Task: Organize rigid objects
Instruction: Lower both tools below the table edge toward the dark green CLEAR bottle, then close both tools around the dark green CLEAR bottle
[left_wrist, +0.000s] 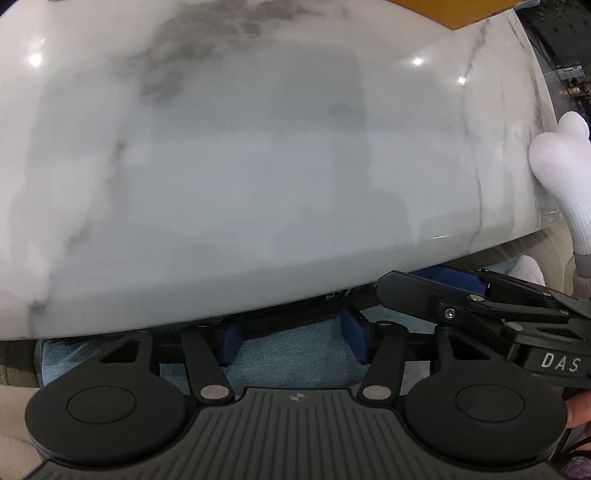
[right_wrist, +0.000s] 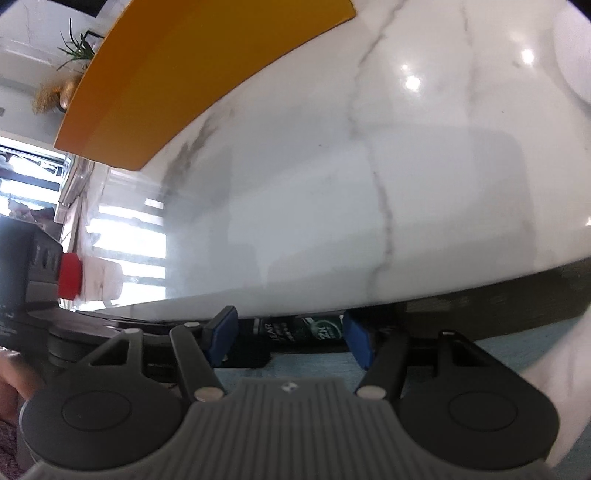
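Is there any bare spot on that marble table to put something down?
Yes. The marble tabletop is bare from its near edge up to the orange board at the far side. In the left wrist view the middle is bare too, with a white-gloved hand on its right edge. It is crowded only below the near edge, where both grippers sit.

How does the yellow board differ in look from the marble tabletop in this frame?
The yellow board is one plain colour, while the tabletop is white with grey veins. The board looks matte, but the tabletop is glossy and mirrors bright spots of light. The board takes up only a far corner of each view, while the tabletop fills most of both. Both look flat and rigid.
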